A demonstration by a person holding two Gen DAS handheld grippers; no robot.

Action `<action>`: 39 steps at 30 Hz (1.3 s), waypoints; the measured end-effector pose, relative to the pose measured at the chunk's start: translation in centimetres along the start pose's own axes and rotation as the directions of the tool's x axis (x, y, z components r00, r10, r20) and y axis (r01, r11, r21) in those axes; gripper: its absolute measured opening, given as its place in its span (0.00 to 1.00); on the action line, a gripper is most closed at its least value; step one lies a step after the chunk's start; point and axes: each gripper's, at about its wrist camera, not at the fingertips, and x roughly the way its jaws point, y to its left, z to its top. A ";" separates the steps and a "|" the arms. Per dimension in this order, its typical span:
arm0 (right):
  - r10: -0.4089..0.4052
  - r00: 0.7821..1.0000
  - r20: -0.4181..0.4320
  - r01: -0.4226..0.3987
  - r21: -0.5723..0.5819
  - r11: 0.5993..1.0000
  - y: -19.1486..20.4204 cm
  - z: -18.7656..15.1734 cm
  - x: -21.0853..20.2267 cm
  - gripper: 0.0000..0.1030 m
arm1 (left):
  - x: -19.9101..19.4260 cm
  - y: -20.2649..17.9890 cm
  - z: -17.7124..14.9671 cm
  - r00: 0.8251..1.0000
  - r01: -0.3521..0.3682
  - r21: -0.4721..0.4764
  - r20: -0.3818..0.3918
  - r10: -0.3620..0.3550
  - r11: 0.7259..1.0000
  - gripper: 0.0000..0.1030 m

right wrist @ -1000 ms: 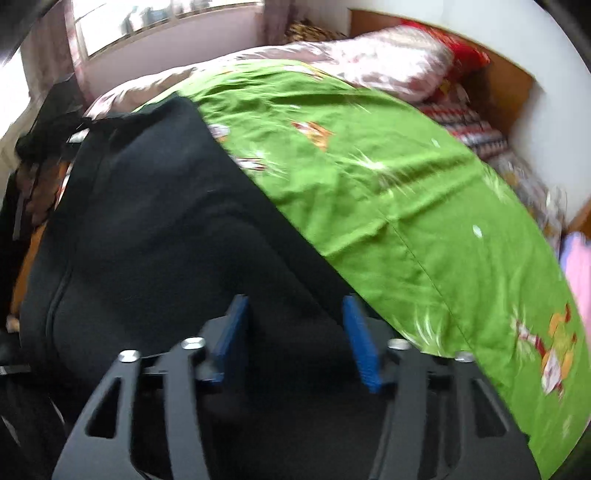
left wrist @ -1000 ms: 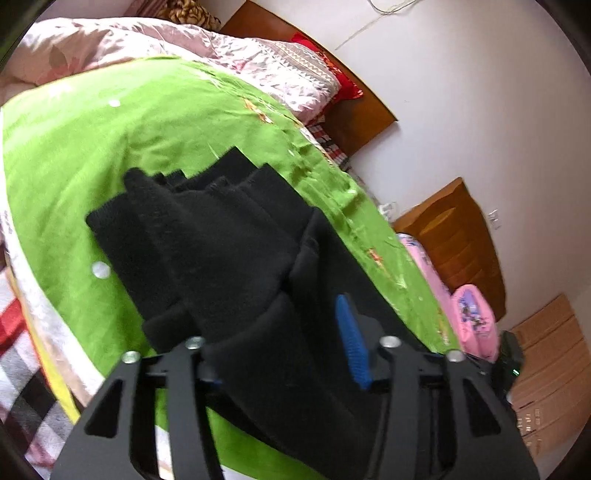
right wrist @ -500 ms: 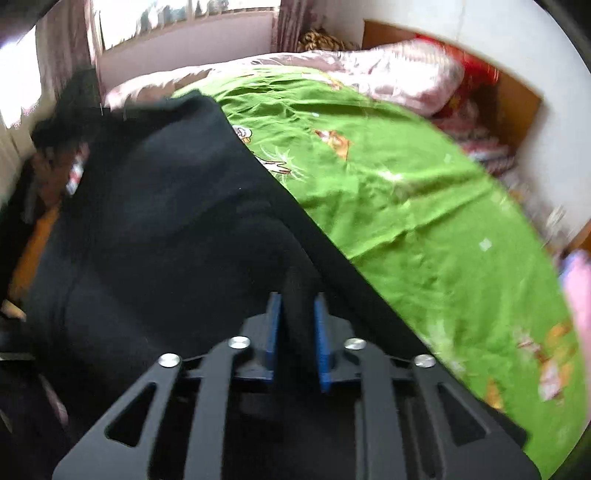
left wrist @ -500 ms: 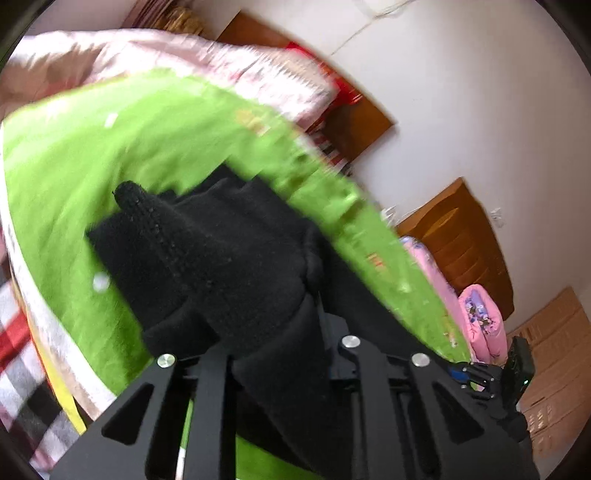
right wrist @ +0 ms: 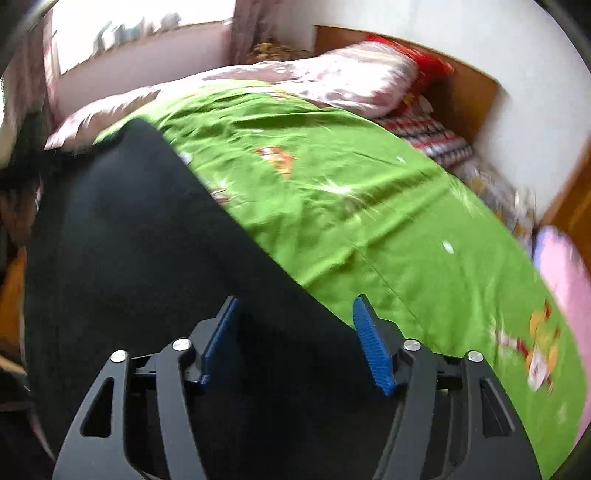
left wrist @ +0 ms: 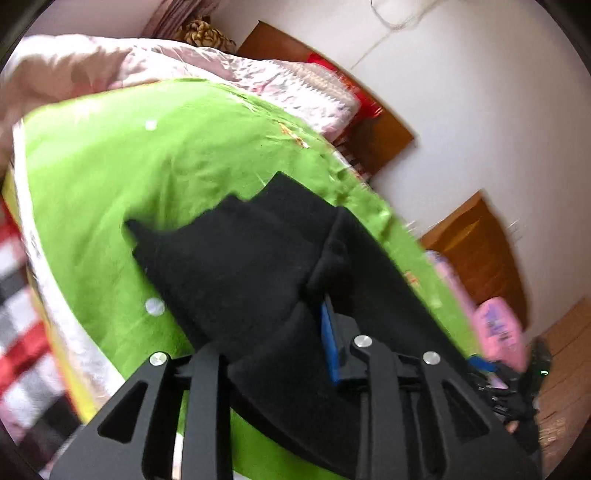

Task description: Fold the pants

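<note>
Now the black pants lay on the green bed. The left tongs were opening with a thick fold between them. The right tongs were opening wide over the flat cloth, probably to let go.

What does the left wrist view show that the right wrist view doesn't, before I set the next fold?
Only the left wrist view: the stacked, stepped end of the black pants, with cloth draped between the left gripper as its jaws open, one blue pad exposed; also a wooden cabinet.

Only the right wrist view: a long flat stretch of the pants, the right gripper opening with both pads clear of the cloth, and a window.

Both: the green bedsheet, pink quilt and headboard.
</note>
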 end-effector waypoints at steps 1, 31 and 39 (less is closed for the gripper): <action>0.007 1.000 0.021 -0.007 0.021 1.000 -0.4 -0.1 -0.8 0.60 | -0.3 0.2 0.0 1.000 0.015 -0.007 0.001 -0.015 1.000 0.27; -0.355 0.934 -0.044 0.329 0.494 0.805 -10.0 -15.3 -15.6 0.85 | 3.8 -25.5 -9.4 0.955 0.238 0.501 -0.277 -0.106 0.832 0.98; -0.434 0.877 -0.205 0.467 0.580 0.668 -16.6 -23.6 -18.9 0.89 | 14.2 -37.6 -17.8 0.885 0.314 0.639 -0.464 0.026 0.702 0.98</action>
